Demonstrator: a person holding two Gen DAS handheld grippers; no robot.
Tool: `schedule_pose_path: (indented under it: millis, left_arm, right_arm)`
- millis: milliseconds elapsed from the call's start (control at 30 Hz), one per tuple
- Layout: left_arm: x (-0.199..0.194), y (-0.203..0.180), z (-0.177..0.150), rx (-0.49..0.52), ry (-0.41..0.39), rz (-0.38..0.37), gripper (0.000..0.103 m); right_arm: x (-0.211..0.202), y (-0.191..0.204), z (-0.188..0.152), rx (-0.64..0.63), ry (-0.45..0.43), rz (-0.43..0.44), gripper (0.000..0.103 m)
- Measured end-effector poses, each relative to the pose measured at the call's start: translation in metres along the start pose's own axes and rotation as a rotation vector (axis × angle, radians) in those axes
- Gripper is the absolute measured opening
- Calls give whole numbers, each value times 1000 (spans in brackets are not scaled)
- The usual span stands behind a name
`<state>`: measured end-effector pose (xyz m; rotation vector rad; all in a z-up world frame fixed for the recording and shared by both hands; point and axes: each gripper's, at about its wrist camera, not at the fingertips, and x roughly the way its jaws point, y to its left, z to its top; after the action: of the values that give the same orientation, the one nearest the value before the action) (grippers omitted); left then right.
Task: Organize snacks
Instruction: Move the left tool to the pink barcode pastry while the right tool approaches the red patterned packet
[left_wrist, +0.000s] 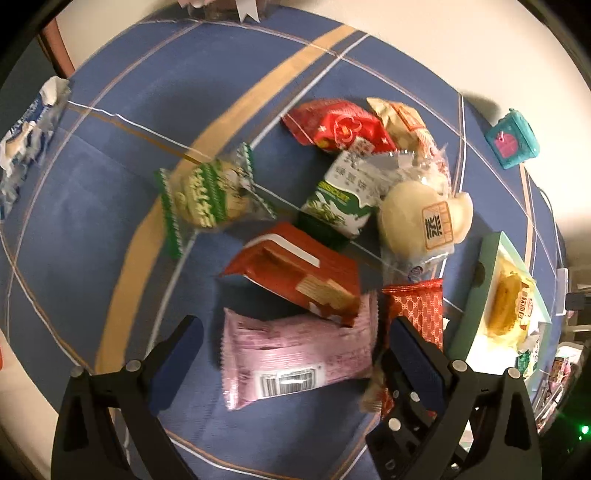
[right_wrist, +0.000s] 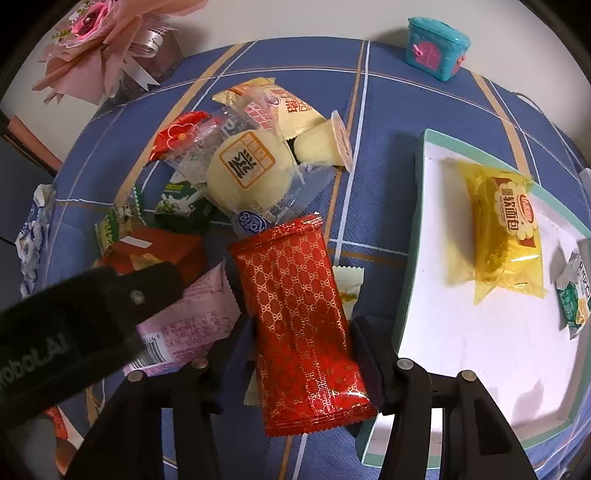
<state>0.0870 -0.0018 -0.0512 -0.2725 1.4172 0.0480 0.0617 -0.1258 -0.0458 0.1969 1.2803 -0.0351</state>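
Observation:
A pile of snacks lies on the blue checked tablecloth (left_wrist: 92, 221). My left gripper (left_wrist: 291, 343) is open, its jaws on either side of a pink packet (left_wrist: 295, 358); an orange-red wafer packet (left_wrist: 295, 273) lies partly on it. My right gripper (right_wrist: 299, 347) is shut on a red packet with gold pattern (right_wrist: 299, 295), seen also in the left wrist view (left_wrist: 417, 310). A white tray with a teal rim (right_wrist: 410, 273) at the right holds a yellow bread packet (right_wrist: 502, 232) and a small green-white packet (right_wrist: 572, 291).
The pile also has a white steamed bun packet (right_wrist: 243, 173), a green milk packet (left_wrist: 343, 195), a green striped biscuit packet (left_wrist: 207, 195) and a red flower packet (left_wrist: 336, 125). A teal toy box (right_wrist: 436, 48), a pink bouquet (right_wrist: 107, 40) and a blue-white wrapper (left_wrist: 26, 136) stand around.

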Motion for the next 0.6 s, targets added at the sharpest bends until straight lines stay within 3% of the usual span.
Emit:
schedule_pose_path:
  millis: [367, 600]
  left_arm:
    - [29, -22, -13, 20, 47, 60, 100]
    - [41, -12, -24, -29, 66, 35, 96]
  right_arm:
    - [9, -13, 2, 21, 12, 29, 56]
    - [12, -12, 2, 14, 14, 23, 56]
